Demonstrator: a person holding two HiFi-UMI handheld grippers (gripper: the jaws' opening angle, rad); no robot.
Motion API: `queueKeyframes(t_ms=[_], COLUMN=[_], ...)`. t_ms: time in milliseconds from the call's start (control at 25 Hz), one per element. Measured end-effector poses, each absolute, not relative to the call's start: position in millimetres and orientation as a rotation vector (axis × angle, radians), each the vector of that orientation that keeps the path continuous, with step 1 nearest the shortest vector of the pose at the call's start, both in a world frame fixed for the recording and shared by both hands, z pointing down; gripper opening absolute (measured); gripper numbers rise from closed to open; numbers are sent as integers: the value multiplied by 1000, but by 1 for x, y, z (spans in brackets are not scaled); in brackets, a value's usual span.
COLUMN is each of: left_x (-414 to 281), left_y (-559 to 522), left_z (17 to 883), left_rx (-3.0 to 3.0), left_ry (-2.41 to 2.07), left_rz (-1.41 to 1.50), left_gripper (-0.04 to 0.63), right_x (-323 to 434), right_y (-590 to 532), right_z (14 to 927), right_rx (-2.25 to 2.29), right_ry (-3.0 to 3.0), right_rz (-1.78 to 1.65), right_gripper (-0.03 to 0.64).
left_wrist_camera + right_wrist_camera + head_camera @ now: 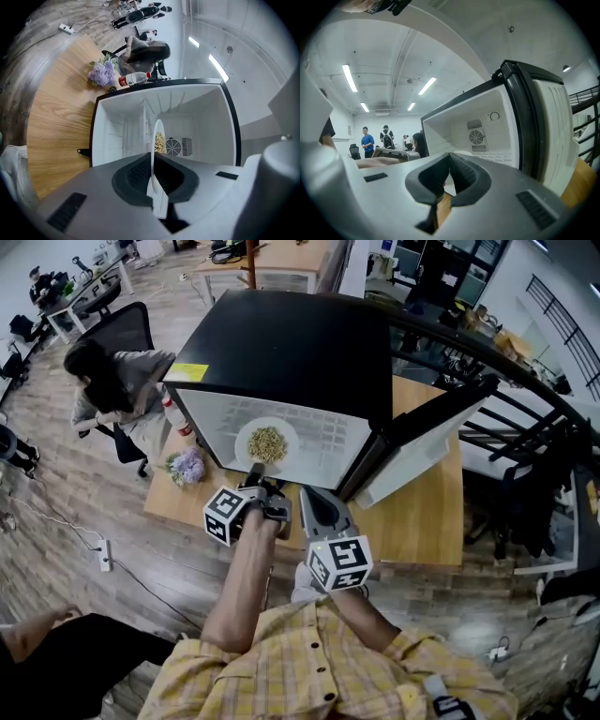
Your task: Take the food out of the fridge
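A small black fridge (pixel 291 343) stands on a wooden table (pixel 422 521), its door (pixel 427 442) swung open to the right. Inside, on the white floor, is a white plate (pixel 266 443) of pale yellow food (pixel 267 442). My left gripper (pixel 255 472) is shut on the plate's near rim. In the left gripper view the plate (pixel 153 154) is seen edge-on between the jaws, the food (pixel 160 142) beyond them. My right gripper (pixel 309 498) is just right of it before the fridge opening, shut and empty. The right gripper view shows the fridge interior (pixel 487 126) and door (pixel 553 126).
Purple flowers (pixel 186 466) and a red-capped bottle (pixel 174 415) sit at the table's left end beside the fridge. A seated person (pixel 112 381) is close to that end. A dark railing (pixel 525 418) runs behind the open door on the right.
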State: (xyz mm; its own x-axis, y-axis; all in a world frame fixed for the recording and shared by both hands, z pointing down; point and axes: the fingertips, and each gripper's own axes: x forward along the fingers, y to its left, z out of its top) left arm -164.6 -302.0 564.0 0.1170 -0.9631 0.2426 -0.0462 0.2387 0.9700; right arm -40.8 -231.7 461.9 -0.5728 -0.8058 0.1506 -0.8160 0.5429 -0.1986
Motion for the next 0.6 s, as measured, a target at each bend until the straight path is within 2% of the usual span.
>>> queueKeyframes(t_ms=[600], left_x=[-167], left_y=[-237], left_z=[535], left_rx=[1143], left_ry=[-1250], left_rz=[-971], left_gripper=[15], right_x=[-41], right_y=[-188], right_z=[455], right_rx=[1446], right_ry=[-2730], right_rz=[368], right_gripper=[8])
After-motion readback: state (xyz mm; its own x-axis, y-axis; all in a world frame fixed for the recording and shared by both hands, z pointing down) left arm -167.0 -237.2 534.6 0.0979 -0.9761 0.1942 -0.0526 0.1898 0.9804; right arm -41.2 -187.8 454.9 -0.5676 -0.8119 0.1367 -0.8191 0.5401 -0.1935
